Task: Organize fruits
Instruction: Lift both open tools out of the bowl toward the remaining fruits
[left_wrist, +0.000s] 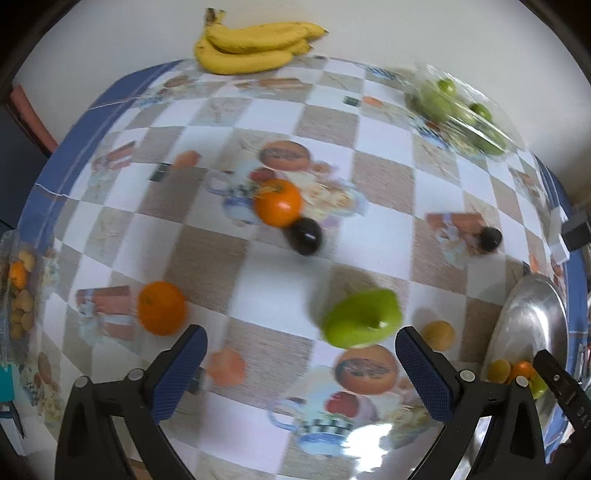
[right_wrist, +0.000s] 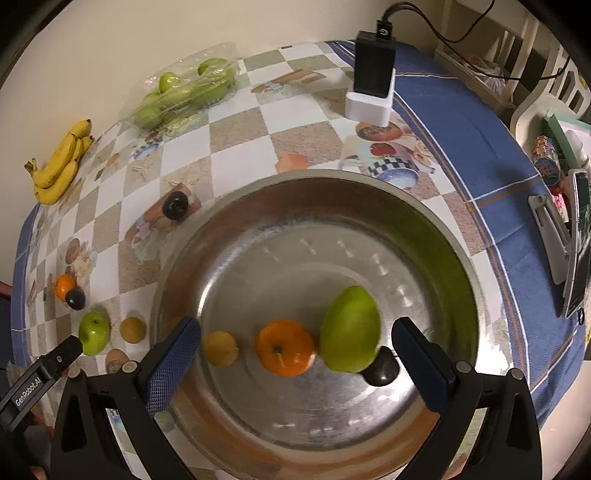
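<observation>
My left gripper (left_wrist: 301, 354) is open and empty above the checked tablecloth. A green apple (left_wrist: 360, 318) lies just ahead of it, with a small yellow fruit (left_wrist: 438, 334) to its right and an orange (left_wrist: 161, 312) to its left. Another orange (left_wrist: 279, 202) touches a dark plum (left_wrist: 305, 236); a second plum (left_wrist: 489, 239) lies farther right. My right gripper (right_wrist: 295, 350) is open and empty over the steel bowl (right_wrist: 258, 258), which holds a green apple (right_wrist: 350, 329), an orange (right_wrist: 285, 347), a yellow fruit (right_wrist: 221, 348) and a dark plum (right_wrist: 382, 369).
Bananas (left_wrist: 251, 44) lie at the far table edge. A clear bag of green apples (left_wrist: 461, 110) sits far right. A bag of small fruit (left_wrist: 20, 291) is at the left edge. A black device in a white stand (right_wrist: 373, 85) and a phone holder (right_wrist: 569, 240) are beyond the bowl.
</observation>
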